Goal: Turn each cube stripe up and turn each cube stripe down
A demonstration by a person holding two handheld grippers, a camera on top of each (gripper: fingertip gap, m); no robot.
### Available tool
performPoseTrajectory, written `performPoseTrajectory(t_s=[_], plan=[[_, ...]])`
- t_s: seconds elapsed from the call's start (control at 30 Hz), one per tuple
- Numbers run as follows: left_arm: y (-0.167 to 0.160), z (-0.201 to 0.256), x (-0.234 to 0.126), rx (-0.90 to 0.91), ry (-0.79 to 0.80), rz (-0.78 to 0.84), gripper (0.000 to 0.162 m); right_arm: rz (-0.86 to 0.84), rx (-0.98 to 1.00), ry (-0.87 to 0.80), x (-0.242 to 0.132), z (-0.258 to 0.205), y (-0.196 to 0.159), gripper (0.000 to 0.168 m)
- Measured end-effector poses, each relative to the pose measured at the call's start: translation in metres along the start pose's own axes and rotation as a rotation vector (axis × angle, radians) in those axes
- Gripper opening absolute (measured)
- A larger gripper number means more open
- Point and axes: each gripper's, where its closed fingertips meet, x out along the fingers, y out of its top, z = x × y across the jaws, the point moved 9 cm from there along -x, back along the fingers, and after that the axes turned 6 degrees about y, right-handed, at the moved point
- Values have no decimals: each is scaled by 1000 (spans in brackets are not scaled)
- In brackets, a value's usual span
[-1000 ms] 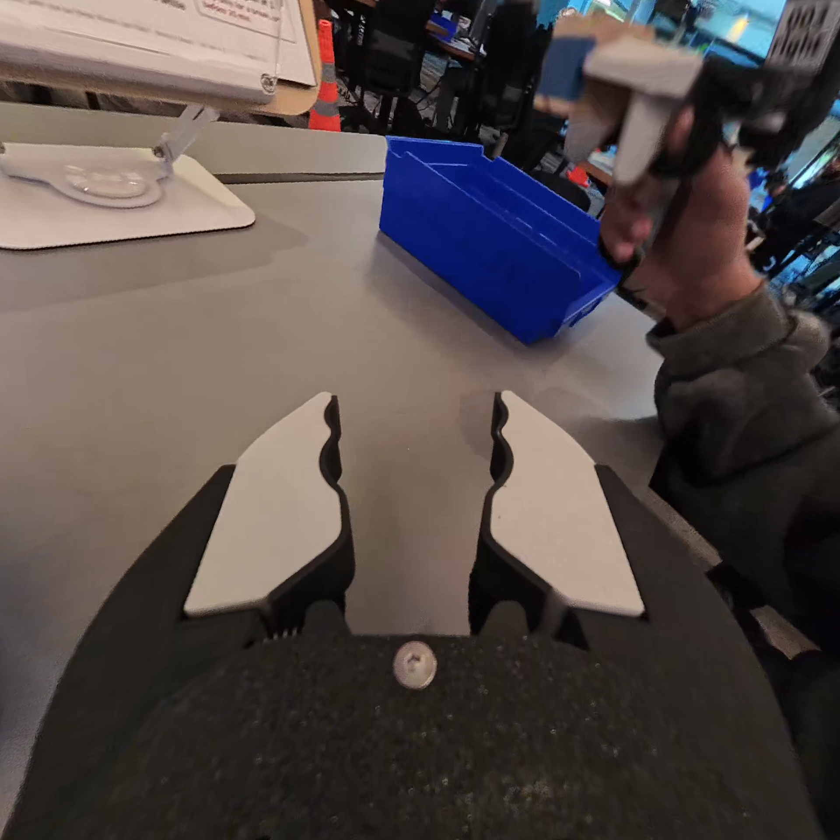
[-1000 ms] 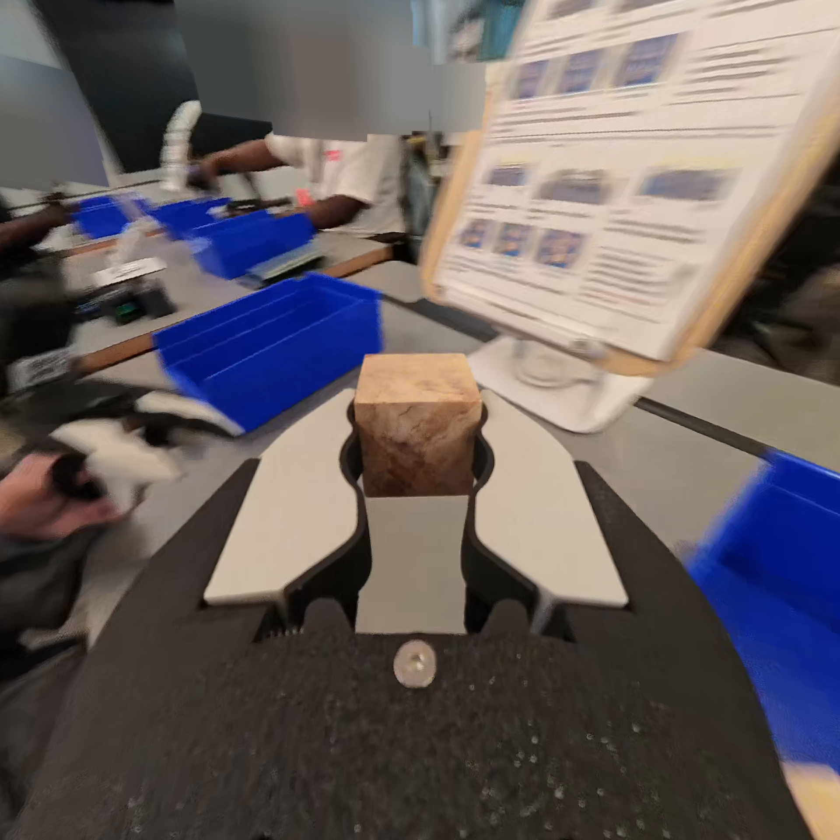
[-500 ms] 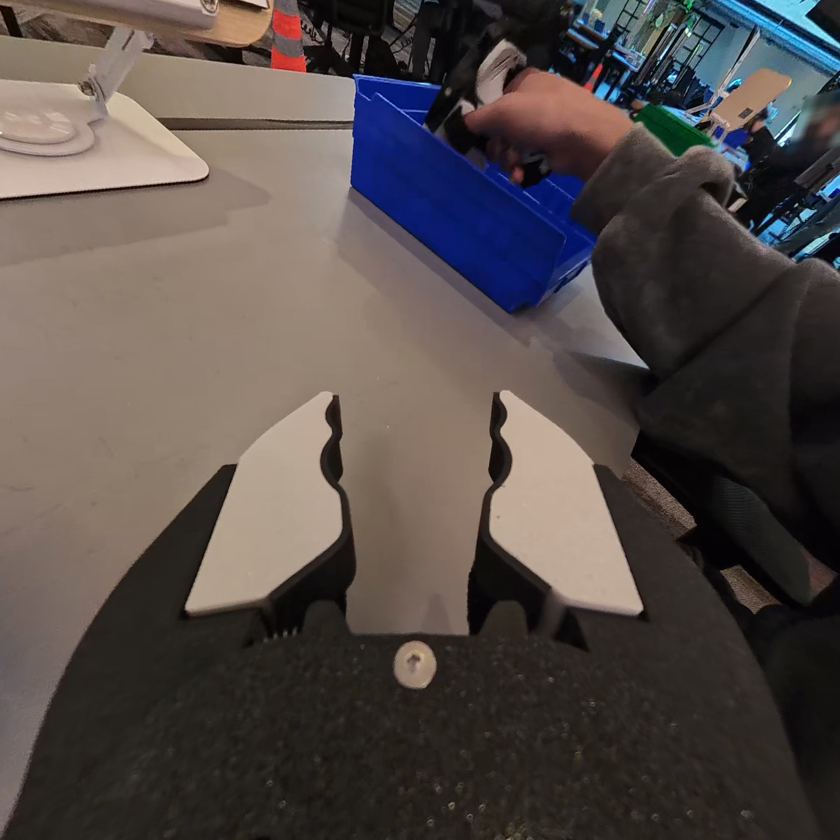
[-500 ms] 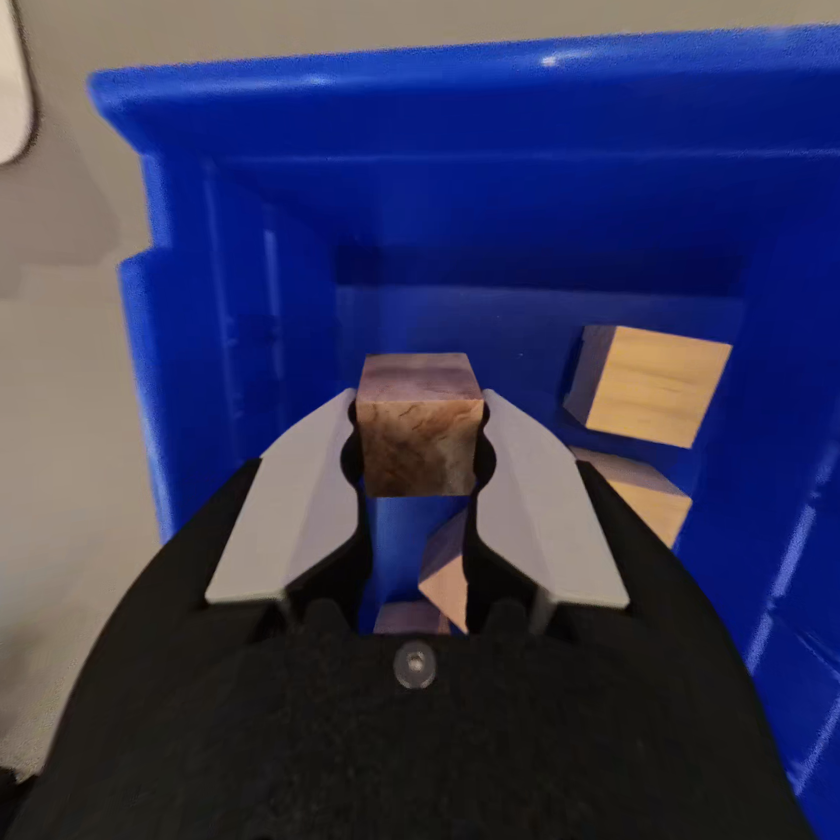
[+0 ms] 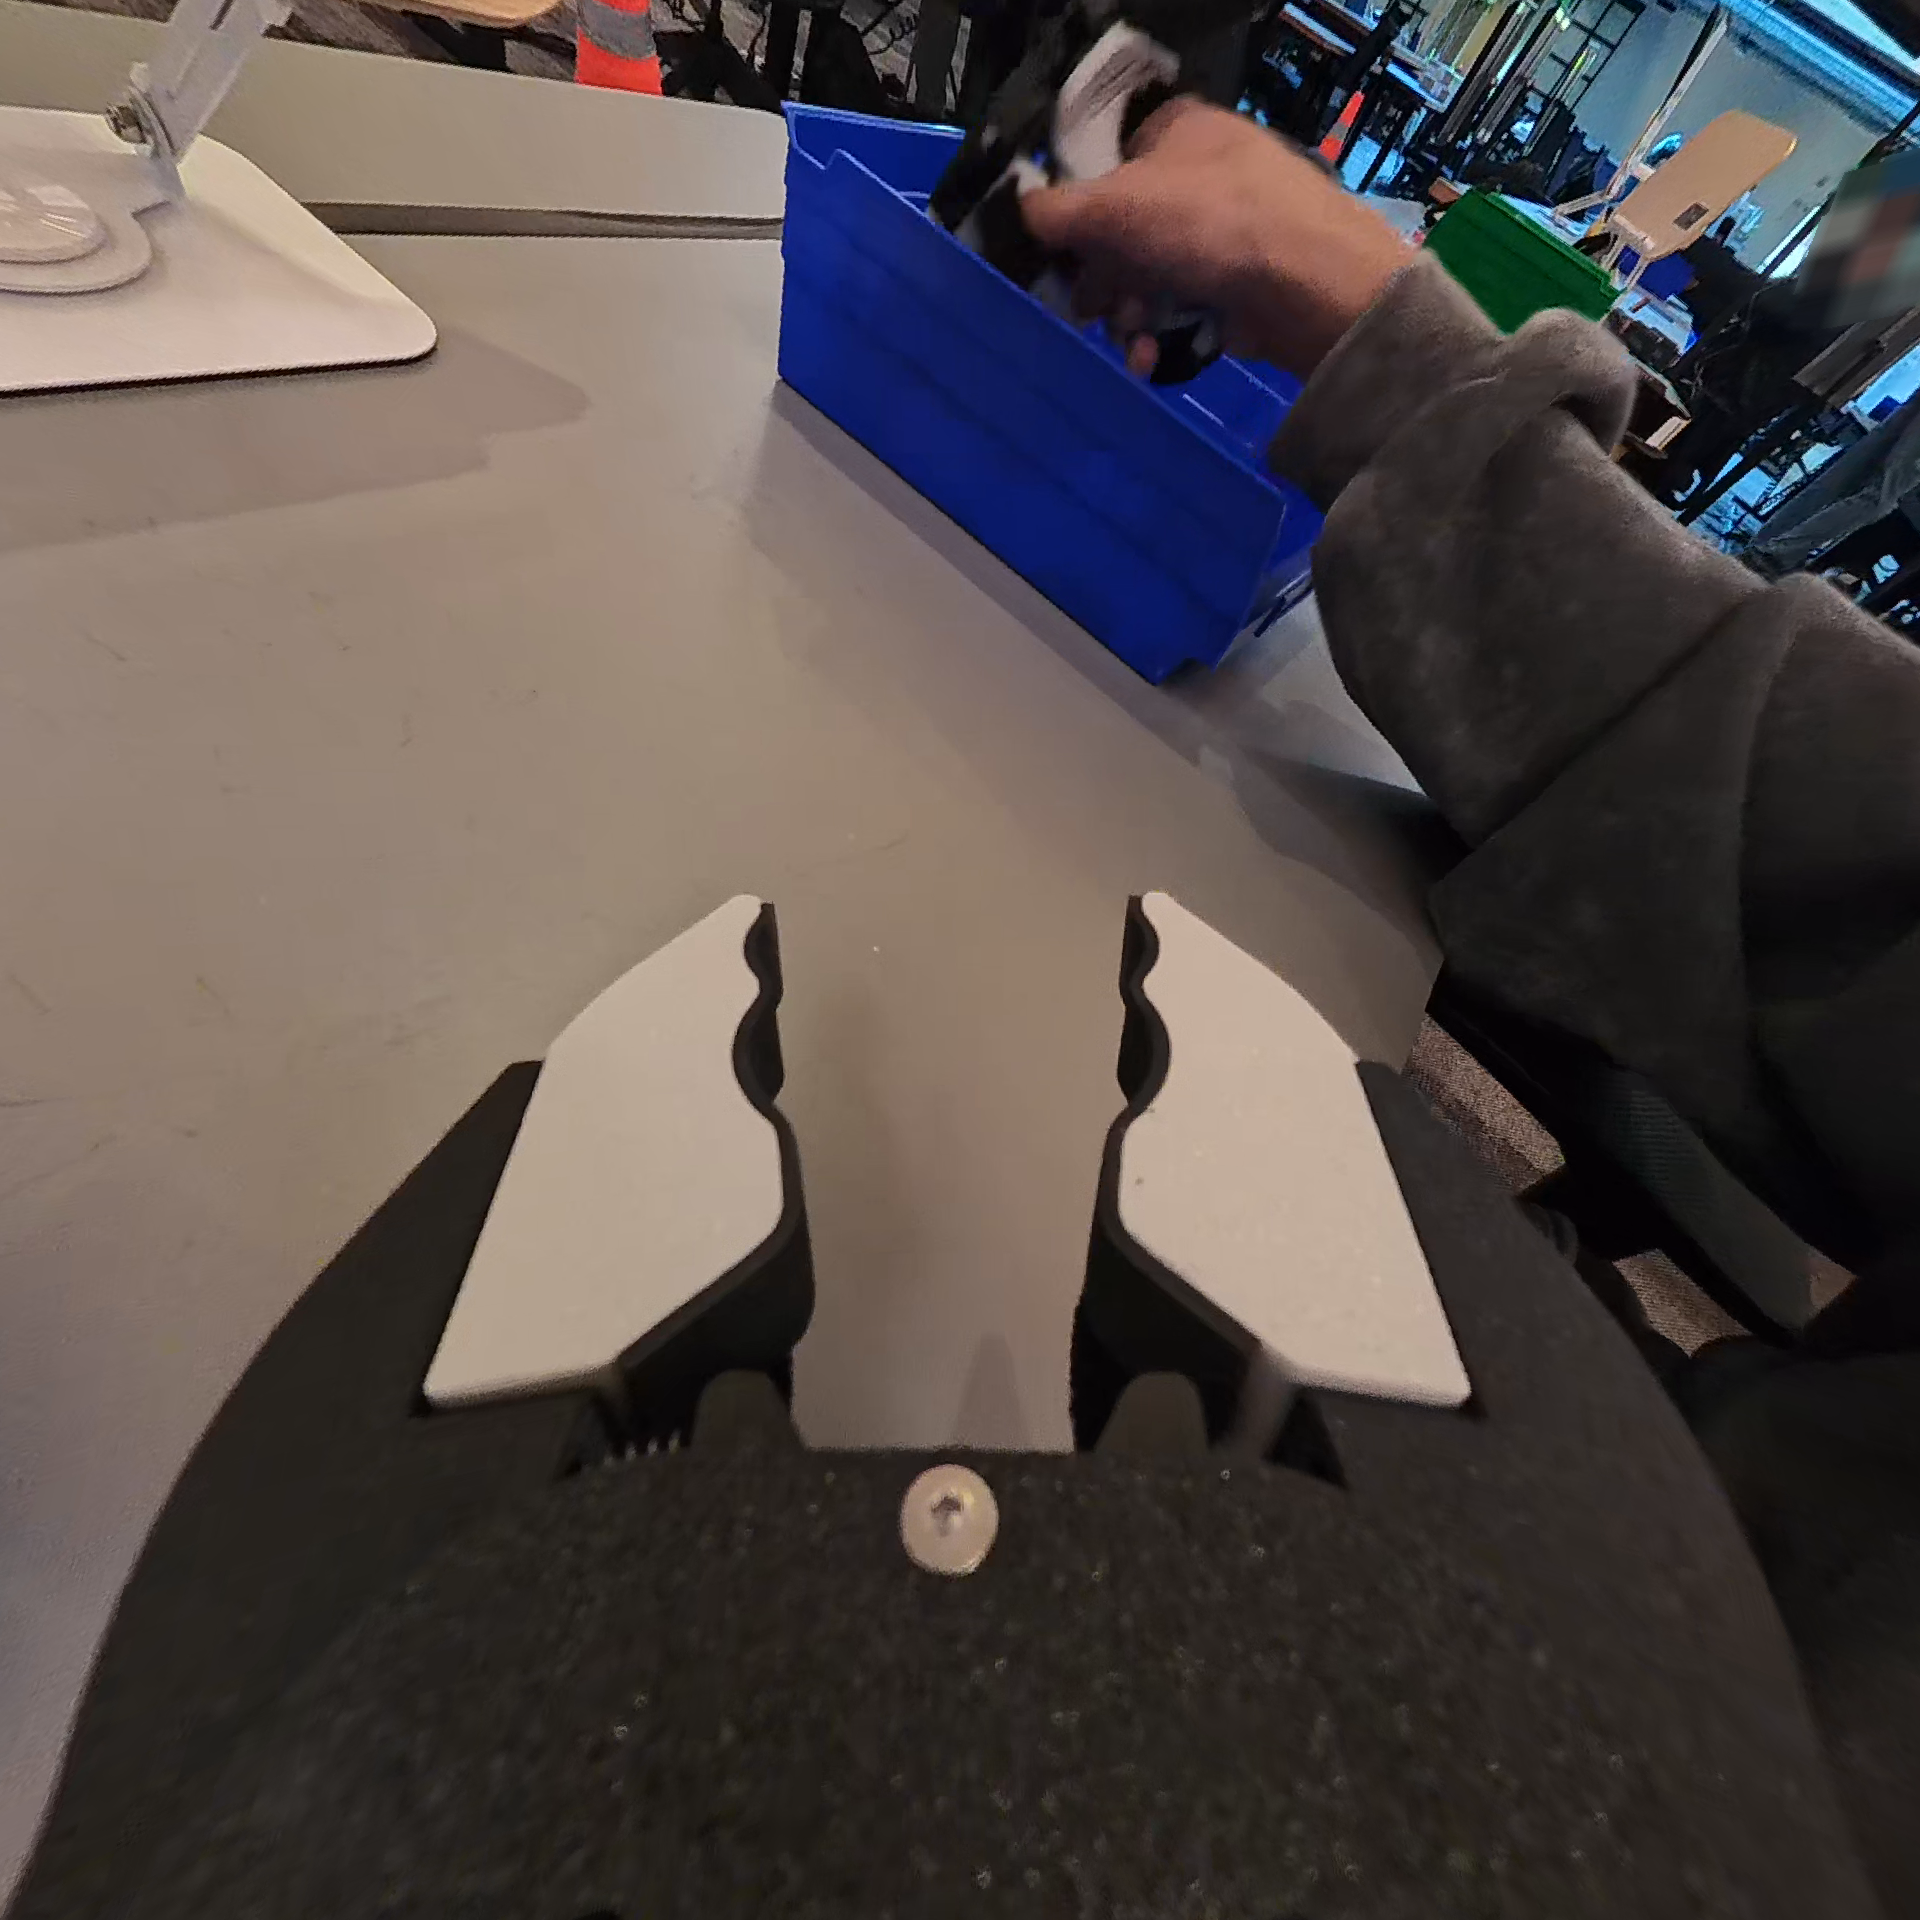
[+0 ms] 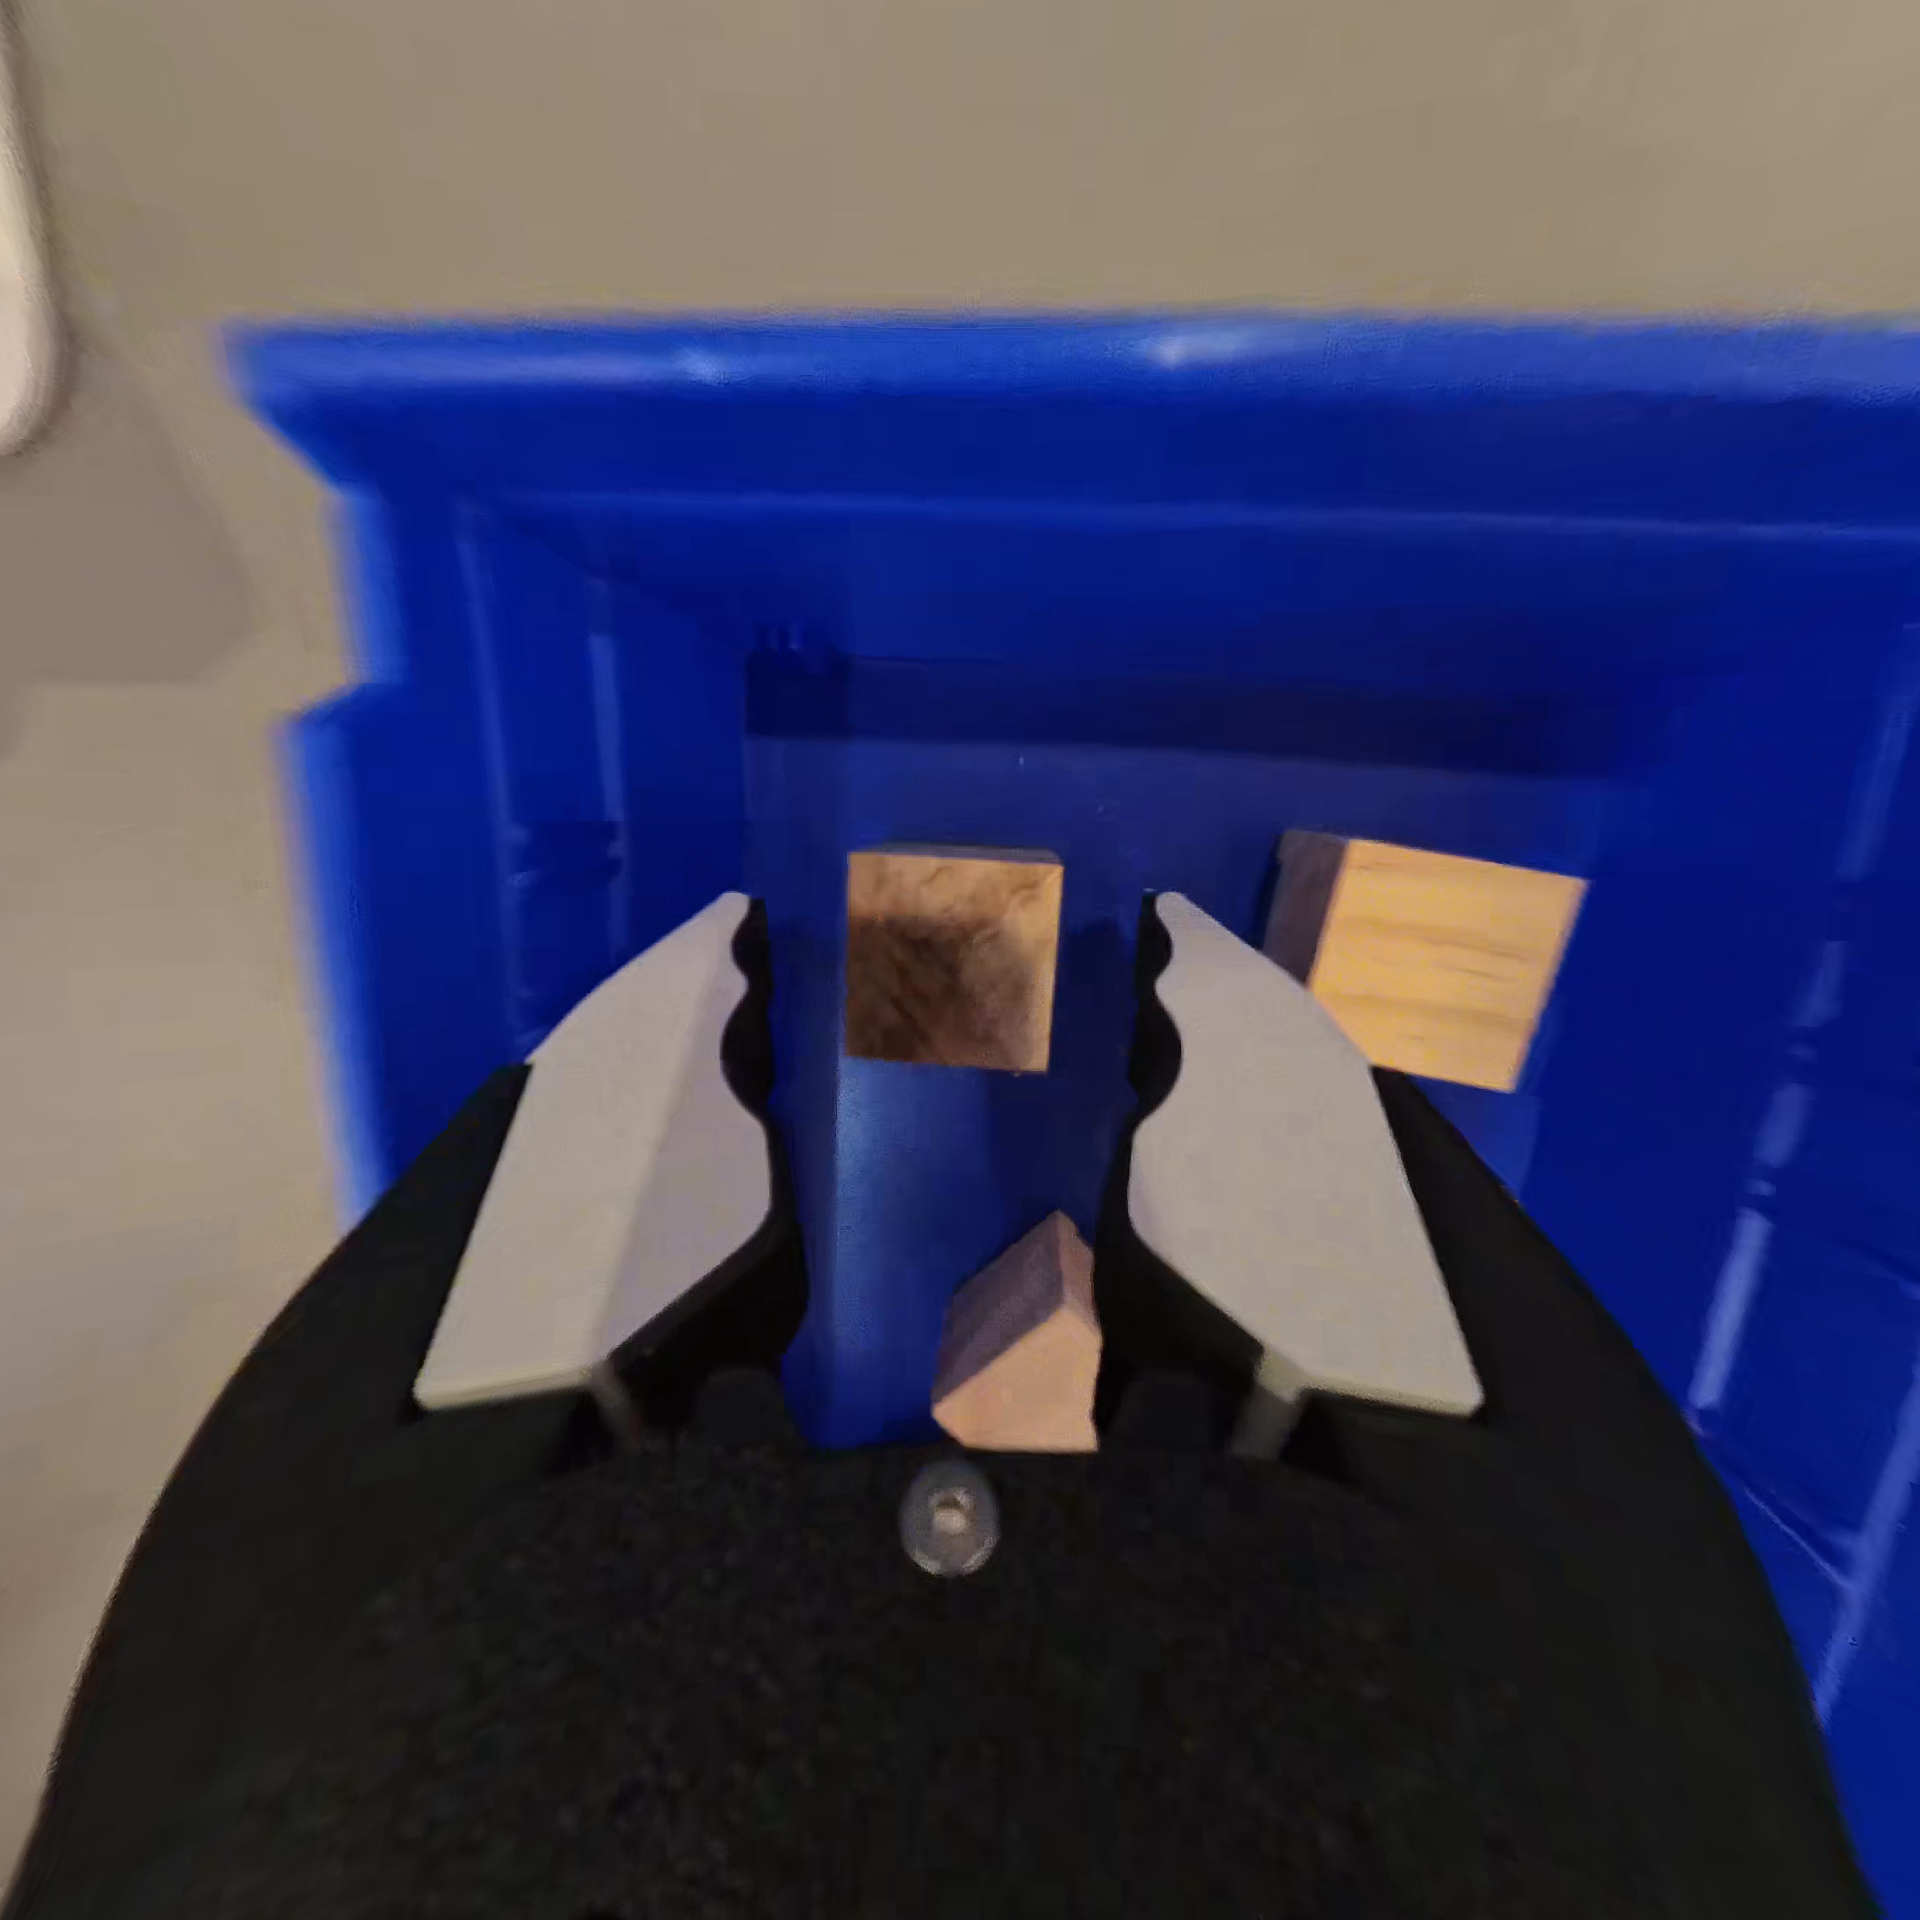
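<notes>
Both your left gripper and right gripper have their fingers spread and empty, with three cubes, the dark-grained cube included, lying in the blue bin, no stripes visible, so turning likely remains.

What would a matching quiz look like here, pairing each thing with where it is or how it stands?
Things:
1. dark-grained cube
2. pale cube
3. left tool
4. stand base

Places or states:
A. open over bare grey table
B. white, on the table's far left
C. in the blue bin, between the right tool's open fingers
D. in the bin, right of those fingers

Pairs: 1-C, 2-D, 3-A, 4-B
</notes>
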Motion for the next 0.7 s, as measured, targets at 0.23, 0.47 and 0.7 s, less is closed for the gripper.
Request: performPoseTrajectory(t_s=[0.23, 0.47, 0.7], plan=[[0, -8, -2, 30, 73, 25, 62, 896, -341, 520, -149, -84, -56, 64], [-1, -19, -4, 45, 194, 88, 63, 1087, -501, 786, -98, -180, -206, 65], [-3, -22, -2, 60, 227, 85, 63, 977, -693, 738, -62, -214, -241, 66]])
